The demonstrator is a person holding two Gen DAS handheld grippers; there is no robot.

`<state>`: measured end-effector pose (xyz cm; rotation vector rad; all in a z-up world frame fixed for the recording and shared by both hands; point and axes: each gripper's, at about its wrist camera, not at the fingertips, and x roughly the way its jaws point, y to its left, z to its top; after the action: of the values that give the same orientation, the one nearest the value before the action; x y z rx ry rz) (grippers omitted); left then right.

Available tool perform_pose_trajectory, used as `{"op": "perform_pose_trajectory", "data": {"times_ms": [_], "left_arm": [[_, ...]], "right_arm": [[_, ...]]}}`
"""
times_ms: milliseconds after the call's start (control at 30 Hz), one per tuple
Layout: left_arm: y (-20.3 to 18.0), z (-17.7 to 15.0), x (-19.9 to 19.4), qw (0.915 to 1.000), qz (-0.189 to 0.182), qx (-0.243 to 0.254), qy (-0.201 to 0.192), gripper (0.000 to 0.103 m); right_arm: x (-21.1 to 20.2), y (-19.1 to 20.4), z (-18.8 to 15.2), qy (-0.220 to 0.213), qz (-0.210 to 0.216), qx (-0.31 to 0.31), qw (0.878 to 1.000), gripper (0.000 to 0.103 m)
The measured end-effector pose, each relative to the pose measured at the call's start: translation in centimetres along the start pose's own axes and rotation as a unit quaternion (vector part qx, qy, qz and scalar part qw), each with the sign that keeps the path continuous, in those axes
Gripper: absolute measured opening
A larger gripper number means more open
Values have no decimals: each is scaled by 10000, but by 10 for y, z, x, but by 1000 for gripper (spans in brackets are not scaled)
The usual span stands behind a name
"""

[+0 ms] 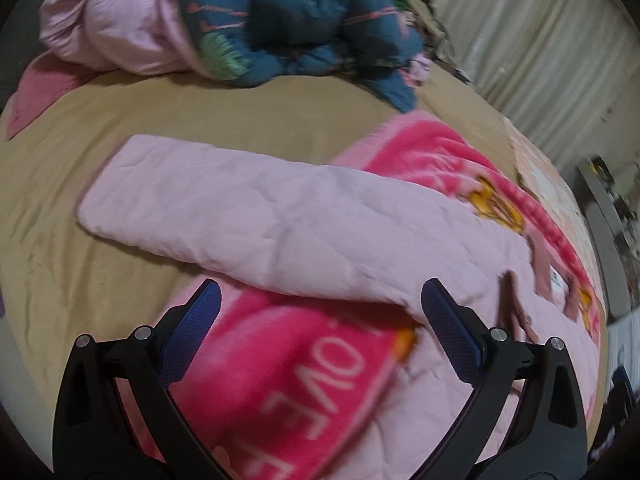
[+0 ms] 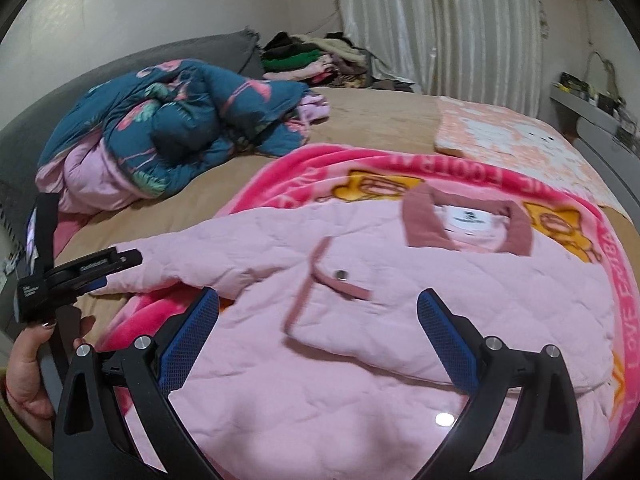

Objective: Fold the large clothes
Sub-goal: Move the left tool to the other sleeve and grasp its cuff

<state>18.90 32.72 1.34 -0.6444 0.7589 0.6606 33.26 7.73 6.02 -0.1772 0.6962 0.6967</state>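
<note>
Just beyond claw (image 2: 318,308), pink jacket (image 2: 360,320)

I am looking into a home bedroom. A wide bed (image 2: 380,120) under a tan sheet fills the middle of both views. At upper left a teal flowered comforter (image 2: 192,108) lies bunched beside a grey headboard (image 2: 224,50). A loose heap of clothes (image 2: 316,58) sits at the top centre of the right wrist view, against pale pleated curtains (image 2: 440,24). A pink cartoon blanket (image 2: 500,184) spreads over the sheet, and a cluttered grey shelf (image 2: 592,108) runs along the wall at the right edge.
</note>
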Motion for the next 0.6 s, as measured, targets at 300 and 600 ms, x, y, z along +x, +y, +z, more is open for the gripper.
{"op": "perform_pose_trajectory", "data": {"times_ms": [300, 600], "left_arm": [[47, 16, 9, 9975, 285, -639, 33, 94], [93, 28, 33, 9907, 516, -1226, 291, 94]], "right_arm": [[22, 47, 18, 127, 207, -330, 9992, 99], [49, 72, 29, 303, 391, -317, 9983, 99]]}}
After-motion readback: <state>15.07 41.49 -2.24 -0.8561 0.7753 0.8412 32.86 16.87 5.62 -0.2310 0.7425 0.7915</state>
